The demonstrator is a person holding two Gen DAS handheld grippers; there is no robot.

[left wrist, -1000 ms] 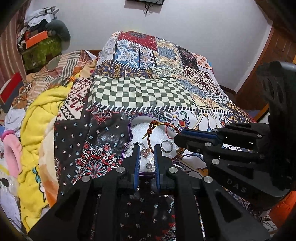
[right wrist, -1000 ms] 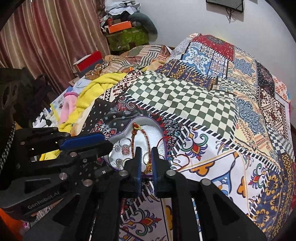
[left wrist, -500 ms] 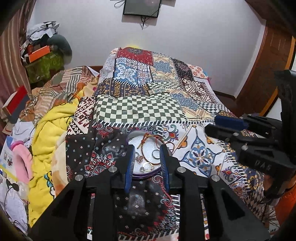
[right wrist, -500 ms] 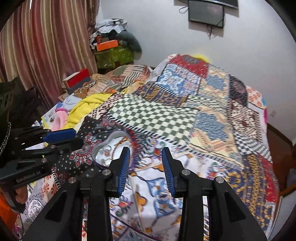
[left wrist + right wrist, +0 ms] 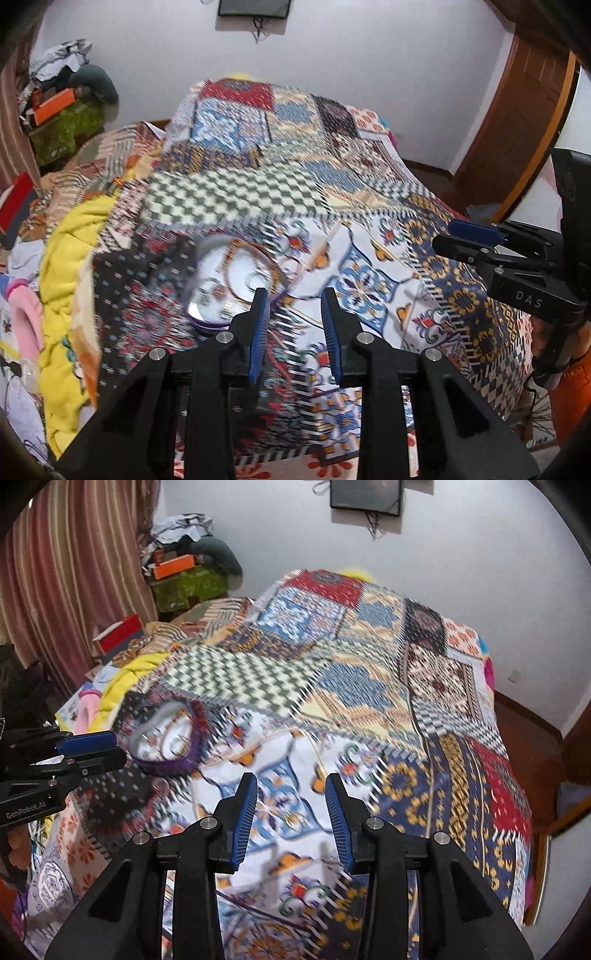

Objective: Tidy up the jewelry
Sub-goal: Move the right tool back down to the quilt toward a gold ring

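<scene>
- The left gripper [image 5: 293, 325] hangs above the patchwork bedspread [image 5: 369, 266] with its blue-padded jaws standing well apart and nothing between them; only the cloth shows through the gap.
- The right gripper [image 5: 291, 812] is likewise spread wide and empty, poised over a white and blue patch of the bedspread, well to the right of the jewelry.
- The task's thing, a heart-shaped purple jewelry box [image 5: 236, 284], lies open on the bedspread just ahead and left of the left gripper's tip; in the right wrist view the same box [image 5: 166, 738] sits near the left gripper's blue finger pad.
- Inside the box, on a pale lining, lie what look like rings and a reddish cord bracelet [image 5: 240, 262]; motion blur smears them, so their count and exact arrangement cannot be told.
- My reading is that the pieces sit gathered in the box because that is where they belong, and both grippers are held off with open jaws because neither has a piece in hand; the sorting looks largely done.
- Writing: "DAS" is readable on the right gripper's body in the left wrist view, and "GenRobot.AI" on the left gripper's body in the right wrist view.
- No label on the box is legible.
</scene>
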